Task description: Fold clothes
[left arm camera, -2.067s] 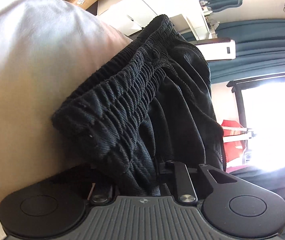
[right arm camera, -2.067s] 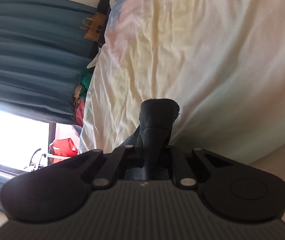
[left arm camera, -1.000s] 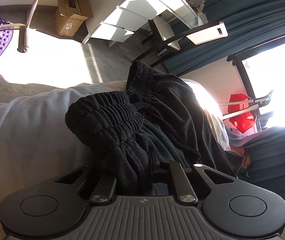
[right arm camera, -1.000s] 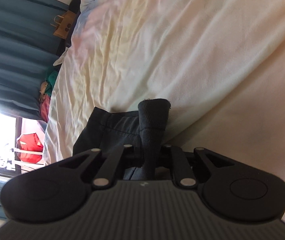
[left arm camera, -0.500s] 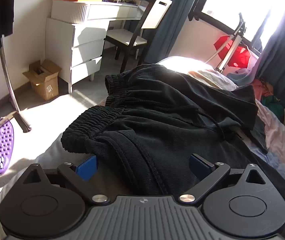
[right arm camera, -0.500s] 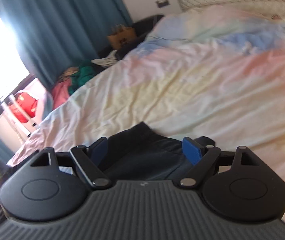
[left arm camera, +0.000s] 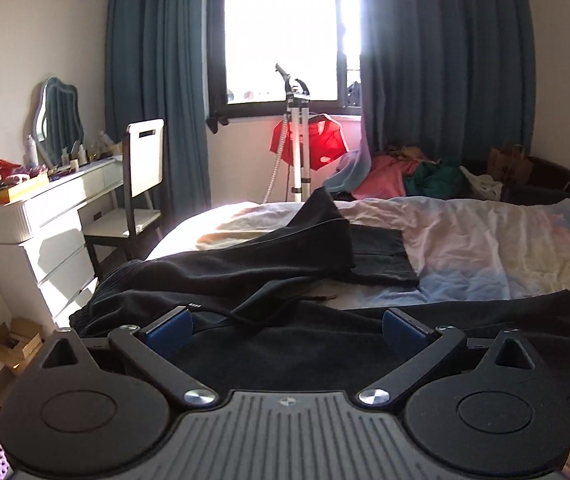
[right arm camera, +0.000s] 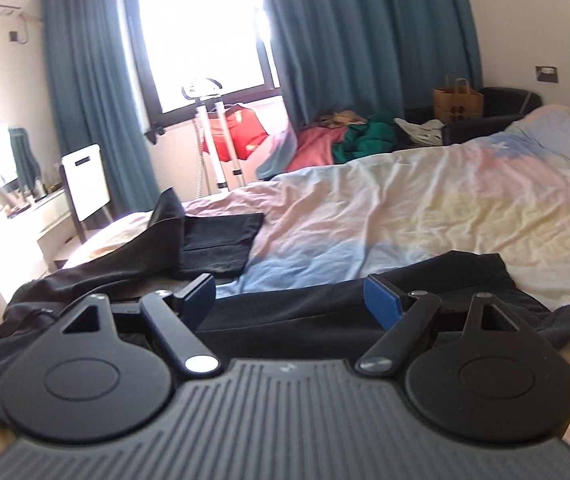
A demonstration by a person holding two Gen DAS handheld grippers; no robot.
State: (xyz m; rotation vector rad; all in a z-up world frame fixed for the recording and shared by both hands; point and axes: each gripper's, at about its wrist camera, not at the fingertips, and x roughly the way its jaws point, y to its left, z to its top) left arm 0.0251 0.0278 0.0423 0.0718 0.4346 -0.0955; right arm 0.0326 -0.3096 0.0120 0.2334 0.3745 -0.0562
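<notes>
Black trousers (left arm camera: 269, 268) lie spread across the near part of the bed (left arm camera: 465, 232), one leg running back toward the window with its end folded up. They also show in the right wrist view (right arm camera: 213, 248). My left gripper (left arm camera: 285, 326) is open and empty, just above the black cloth at the near edge. My right gripper (right arm camera: 291, 298) is open and empty too, over the trousers' near strip of cloth (right arm camera: 485, 276).
A white dresser (left arm camera: 45, 224) and chair (left arm camera: 141, 184) stand left of the bed. A garment steamer (left arm camera: 297, 136) with a red item stands by the window. A pile of clothes (left arm camera: 405, 176) and a paper bag (right arm camera: 459, 100) lie beyond the bed.
Both grippers were shut on the black trousers, then opened and let them go. The trousers now lie on the bed, and both cameras have pulled back and levelled out.
</notes>
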